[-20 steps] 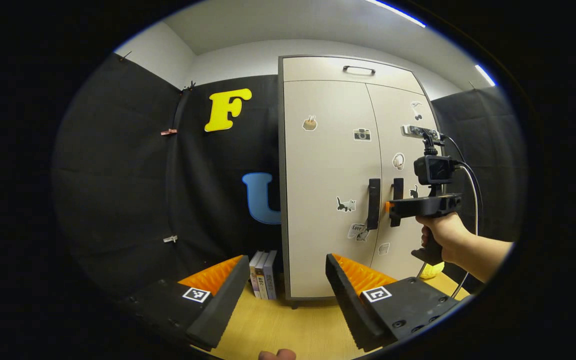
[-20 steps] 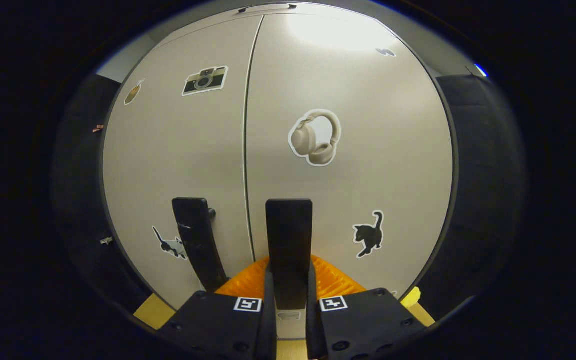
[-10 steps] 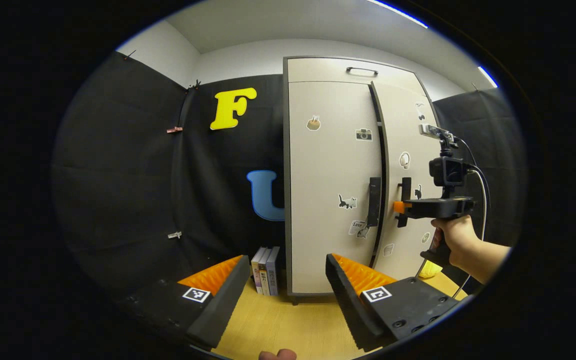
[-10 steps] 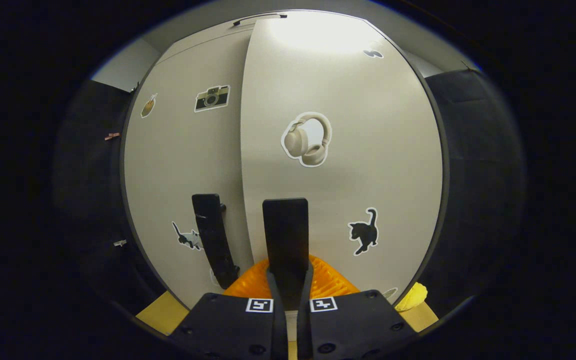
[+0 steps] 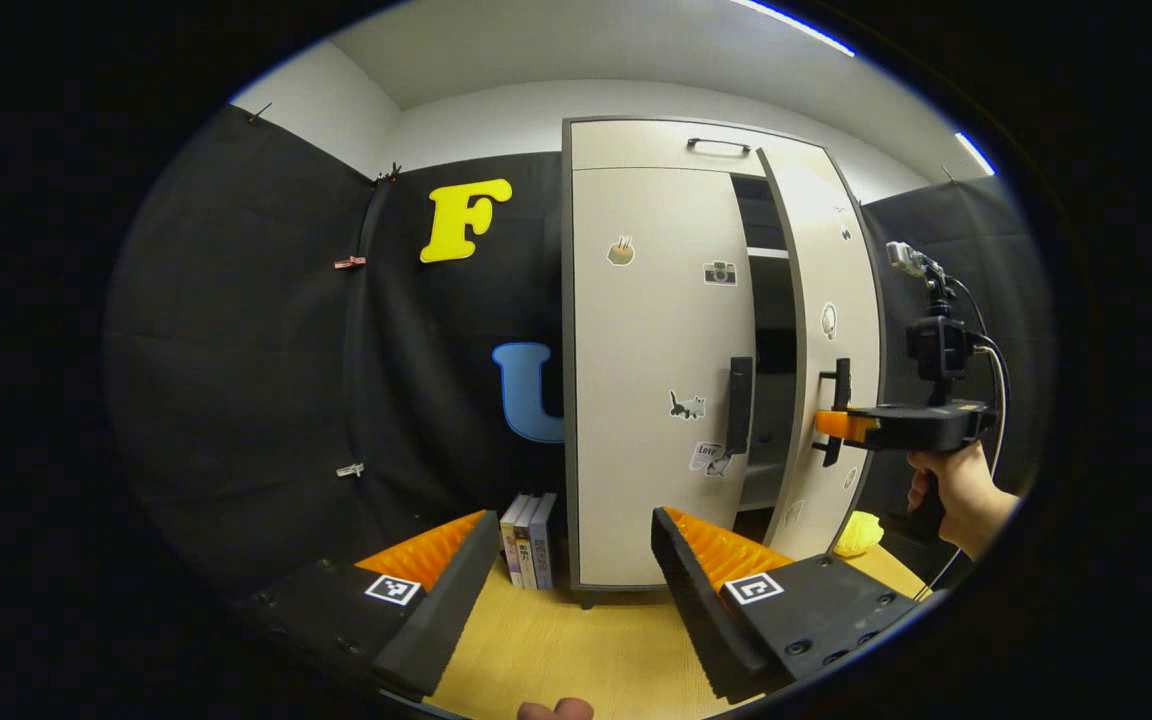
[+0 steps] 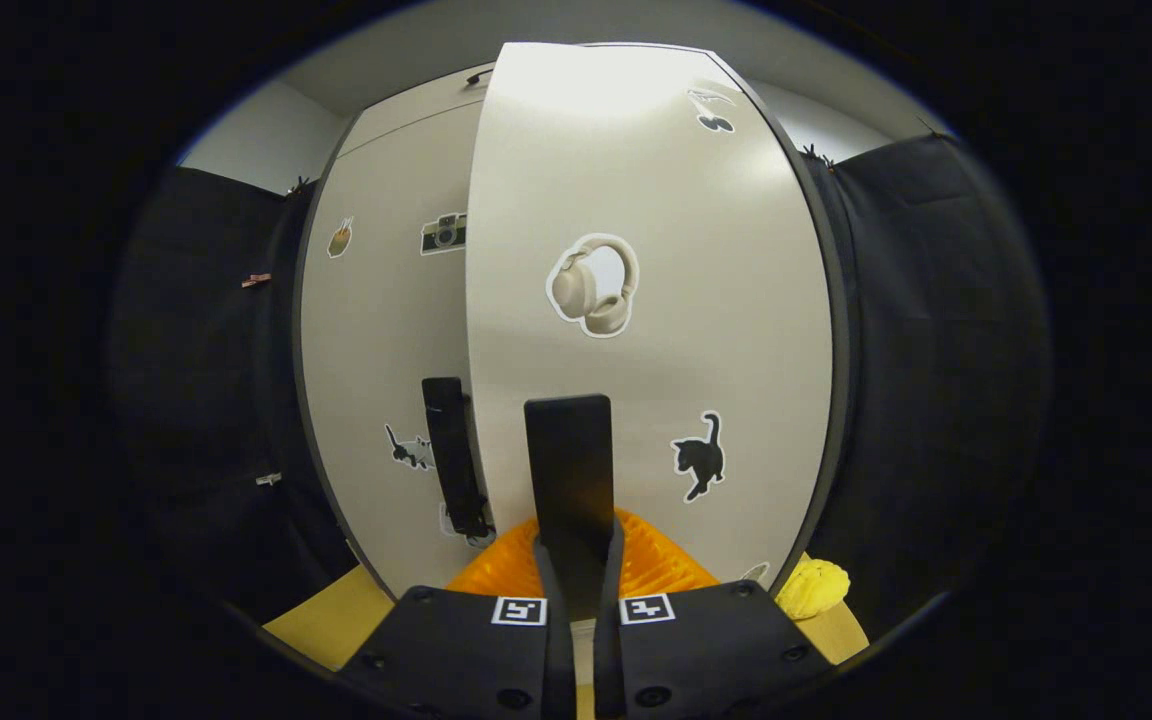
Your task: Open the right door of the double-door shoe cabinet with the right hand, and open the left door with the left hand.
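Right gripper [image 6: 576,560] clamped on right door handle [image 6: 568,470], centre of right gripper view; right door [image 5: 821,340] ajar. Left gripper [image 5: 566,570] spread apart, low in left gripper view; left door [image 5: 656,350] flush, centre frame.

You had before you a light wooden floor [image 5: 556,650], on which the shoe cabinet [image 5: 656,350] stood upright on short dark feet. Just beside the cabinet's left side, a small row of books [image 5: 528,540] stood upright on that floor against the black cloth wall. At the cabinet's right, near the foot of its door, a small yellow object [image 6: 811,588] rested on the same floor; what it was could not be told.
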`<act>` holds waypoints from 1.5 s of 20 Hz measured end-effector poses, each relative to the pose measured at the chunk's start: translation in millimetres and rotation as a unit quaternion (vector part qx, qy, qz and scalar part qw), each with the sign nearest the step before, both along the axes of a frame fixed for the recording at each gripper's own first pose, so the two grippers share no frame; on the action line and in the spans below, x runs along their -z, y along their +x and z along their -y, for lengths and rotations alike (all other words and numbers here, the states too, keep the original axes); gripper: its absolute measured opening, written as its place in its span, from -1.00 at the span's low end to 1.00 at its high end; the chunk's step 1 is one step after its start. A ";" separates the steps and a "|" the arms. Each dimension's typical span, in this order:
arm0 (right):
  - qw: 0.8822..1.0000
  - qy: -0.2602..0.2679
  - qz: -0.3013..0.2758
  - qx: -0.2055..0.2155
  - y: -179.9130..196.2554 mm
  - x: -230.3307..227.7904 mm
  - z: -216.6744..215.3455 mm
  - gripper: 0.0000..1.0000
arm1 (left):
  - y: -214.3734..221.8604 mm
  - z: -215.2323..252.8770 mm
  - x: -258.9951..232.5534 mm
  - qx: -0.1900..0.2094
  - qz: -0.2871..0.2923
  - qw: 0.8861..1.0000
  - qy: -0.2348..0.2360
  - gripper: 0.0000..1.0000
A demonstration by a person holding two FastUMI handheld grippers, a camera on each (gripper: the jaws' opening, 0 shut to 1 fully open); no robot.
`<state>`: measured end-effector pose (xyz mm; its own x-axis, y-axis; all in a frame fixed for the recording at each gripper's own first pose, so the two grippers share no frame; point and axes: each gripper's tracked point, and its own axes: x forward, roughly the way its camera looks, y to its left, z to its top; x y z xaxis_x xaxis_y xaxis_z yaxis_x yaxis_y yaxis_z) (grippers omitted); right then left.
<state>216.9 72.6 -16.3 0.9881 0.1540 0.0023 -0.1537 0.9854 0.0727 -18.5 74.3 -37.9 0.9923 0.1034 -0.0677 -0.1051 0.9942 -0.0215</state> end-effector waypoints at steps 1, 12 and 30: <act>1.000 0.001 0.001 -0.001 -0.9 0.8 1.3 -0.77 | 0.2 1.1 0.9 0.000 -0.001 1.000 -0.001 0.89; 1.000 0.017 0.010 -0.005 -23.5 -2.3 29.9 -0.77 | -1.2 9.4 1.7 0.001 -0.004 1.000 -0.003 0.84; 1.000 -0.009 0.001 0.004 -56.4 1.8 88.4 -0.79 | 5.1 77.4 0.4 0.051 -0.004 0.999 0.005 0.89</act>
